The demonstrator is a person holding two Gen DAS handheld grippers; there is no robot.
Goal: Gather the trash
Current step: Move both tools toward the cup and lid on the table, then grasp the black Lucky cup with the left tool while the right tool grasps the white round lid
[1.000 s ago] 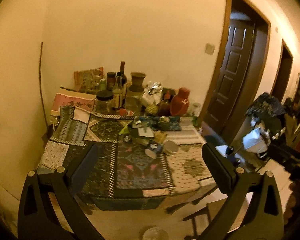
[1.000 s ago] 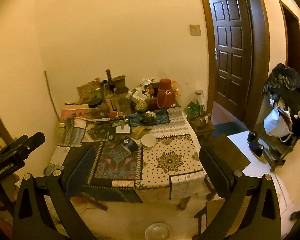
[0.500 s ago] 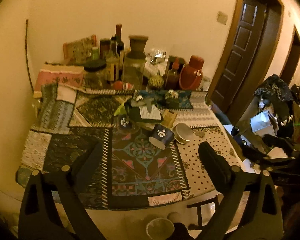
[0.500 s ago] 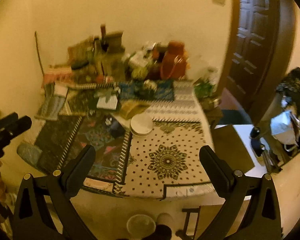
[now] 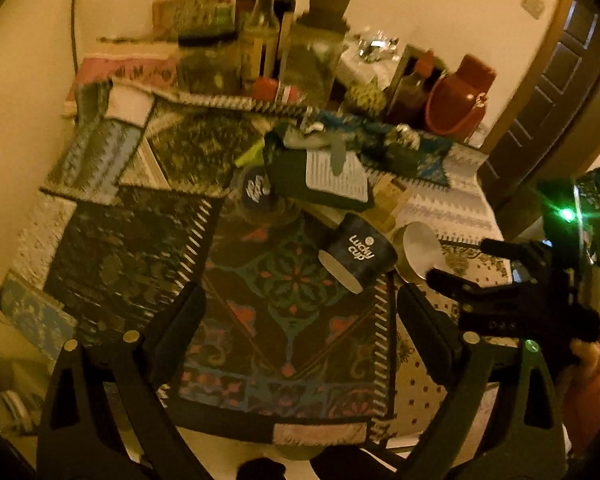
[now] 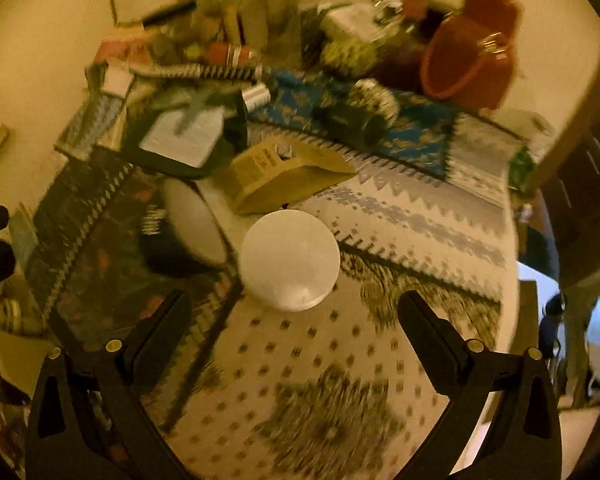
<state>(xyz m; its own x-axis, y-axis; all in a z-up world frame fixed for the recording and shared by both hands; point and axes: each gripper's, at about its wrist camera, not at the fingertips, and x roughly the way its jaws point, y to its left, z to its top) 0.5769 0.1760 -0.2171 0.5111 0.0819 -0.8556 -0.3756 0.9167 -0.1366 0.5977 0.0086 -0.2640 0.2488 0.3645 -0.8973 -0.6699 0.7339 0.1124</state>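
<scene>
Left gripper (image 5: 300, 320) spread, empty; tipped paper cup (image 5: 358, 252) at 1 o'clock. Right gripper (image 6: 294, 322) spread over white lid (image 6: 290, 258). Risk: cup rolls, lid slides when nudged.

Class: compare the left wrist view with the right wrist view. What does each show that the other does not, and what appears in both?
Left wrist only: the "Lucky cup" lettering on the tipped dark paper cup, and the right gripper reaching in.
Right wrist only: the flat top of the white round lid and the tan cardboard box.
Both: the patterned tablecloth and the red jug.
</scene>
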